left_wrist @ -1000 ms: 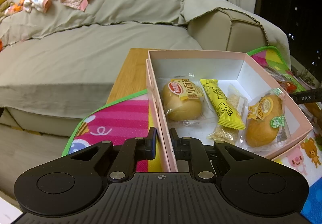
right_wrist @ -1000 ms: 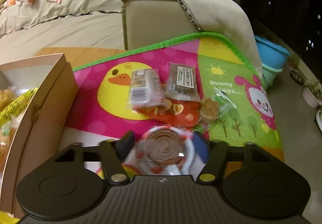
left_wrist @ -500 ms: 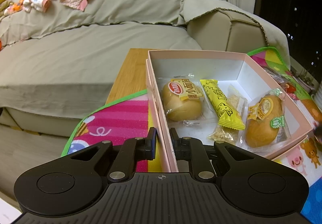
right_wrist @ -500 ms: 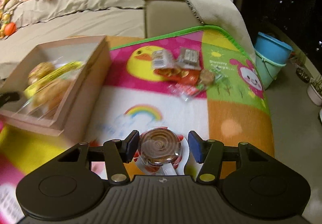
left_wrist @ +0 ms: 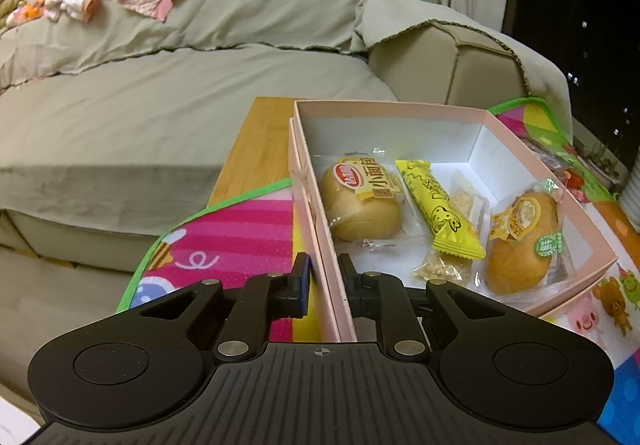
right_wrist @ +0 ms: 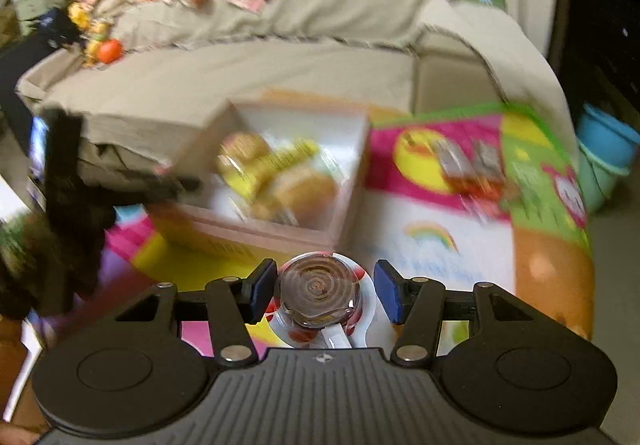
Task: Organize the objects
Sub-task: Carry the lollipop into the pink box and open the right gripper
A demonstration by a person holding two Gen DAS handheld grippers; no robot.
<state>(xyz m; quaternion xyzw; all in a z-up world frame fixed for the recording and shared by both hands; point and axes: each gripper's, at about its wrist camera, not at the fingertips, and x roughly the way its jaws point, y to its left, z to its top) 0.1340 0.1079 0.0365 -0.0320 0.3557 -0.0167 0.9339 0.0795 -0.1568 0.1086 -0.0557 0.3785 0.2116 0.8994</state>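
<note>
Pink cardboard forms the box, which sits on a colourful play mat laid over a wooden table in front of a beige sofa. The left gripper is clamped on the box's near left wall: one finger sits outside the wall and the other inside, both pressed close against the cardboard.

Contents of the box, left to right:
- a wrapped bun with a red and yellow label;
- a yellow snack bar, lying lengthwise;
- a clear packet of crumbly pieces, partly under the bar;
- a second wrapped bun against the right wall.

The right gripper is partly open. A round sealed cup with a brown spiral top sits between its fingers. A small gap shows on each side of the cup, so whether the pads actually press on it cannot be told. In the blurred right wrist view, the cup is just near of the box's front wall, above the mat. Further right on the mat, well apart from the box, lies a small cluster of wrapped snacks. A blue bucket stands on the floor at the far right.
</note>
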